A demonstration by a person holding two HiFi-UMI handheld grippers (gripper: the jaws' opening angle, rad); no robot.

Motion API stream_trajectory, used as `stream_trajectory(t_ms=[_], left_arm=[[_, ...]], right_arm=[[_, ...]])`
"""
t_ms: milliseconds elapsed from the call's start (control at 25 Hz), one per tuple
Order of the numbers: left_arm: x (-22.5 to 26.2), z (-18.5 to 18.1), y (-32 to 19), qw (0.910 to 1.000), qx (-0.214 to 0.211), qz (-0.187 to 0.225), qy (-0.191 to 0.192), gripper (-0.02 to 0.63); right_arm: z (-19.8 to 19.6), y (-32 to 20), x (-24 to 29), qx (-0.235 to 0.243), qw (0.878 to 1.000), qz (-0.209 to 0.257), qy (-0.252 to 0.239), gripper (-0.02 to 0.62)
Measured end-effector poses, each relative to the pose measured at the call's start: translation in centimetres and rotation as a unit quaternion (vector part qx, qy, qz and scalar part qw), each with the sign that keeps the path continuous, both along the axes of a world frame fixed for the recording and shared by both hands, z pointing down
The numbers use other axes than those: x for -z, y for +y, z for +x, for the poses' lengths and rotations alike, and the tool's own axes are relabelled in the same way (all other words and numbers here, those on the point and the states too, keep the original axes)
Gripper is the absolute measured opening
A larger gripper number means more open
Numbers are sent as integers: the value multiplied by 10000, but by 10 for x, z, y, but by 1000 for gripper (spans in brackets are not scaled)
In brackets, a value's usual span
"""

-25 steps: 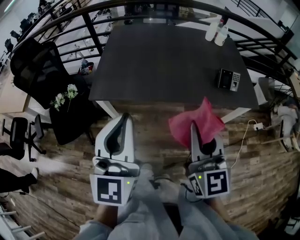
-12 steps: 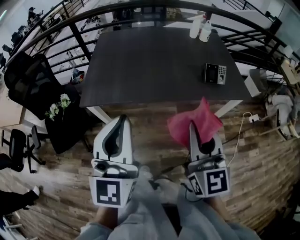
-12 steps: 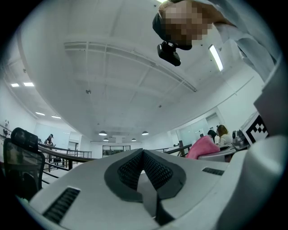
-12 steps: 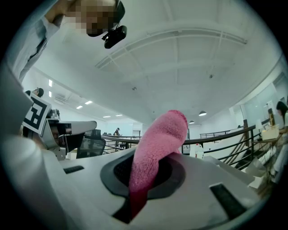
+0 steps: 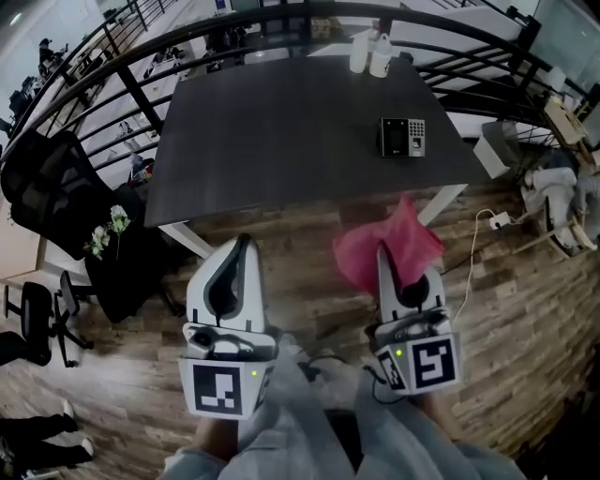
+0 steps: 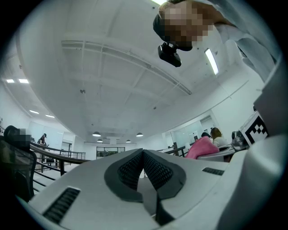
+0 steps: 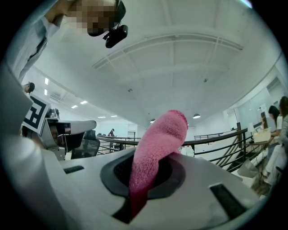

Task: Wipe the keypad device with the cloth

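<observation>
The black keypad device (image 5: 402, 137) lies flat near the right edge of the dark table (image 5: 281, 131), far ahead of both grippers. My right gripper (image 5: 386, 248) is shut on a pink cloth (image 5: 386, 242), which bunches up past its tip over the wooden floor; in the right gripper view the pink cloth (image 7: 155, 150) stands pinched between the jaws. My left gripper (image 5: 246, 240) is shut with nothing in it, its pads (image 6: 155, 170) pressed together. Both grippers point upward, short of the table's near edge.
Two white bottles (image 5: 370, 52) stand at the table's far edge. A railing (image 5: 281, 19) curves behind the table. A black office chair (image 5: 47, 187) and white flowers (image 5: 108, 230) are at left. A cable and power strip (image 5: 492, 220) lie on the floor at right.
The table and keypad device have shifted leftward and a little upward in the head view. Both grippers keep their places and the cloth stays pinched.
</observation>
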State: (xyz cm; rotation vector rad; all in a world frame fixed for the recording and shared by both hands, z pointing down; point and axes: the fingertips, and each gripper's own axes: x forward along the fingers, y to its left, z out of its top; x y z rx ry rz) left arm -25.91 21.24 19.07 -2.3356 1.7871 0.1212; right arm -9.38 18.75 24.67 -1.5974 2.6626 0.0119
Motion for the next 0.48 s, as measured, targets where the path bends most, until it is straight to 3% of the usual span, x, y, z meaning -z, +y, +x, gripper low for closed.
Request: stream_trajectory(t_ms=[480], left_arm=[[2,70,1,9987,-495,35,89,7]], right_arm=[[65,18,-1,-348,9992,1,173,27]])
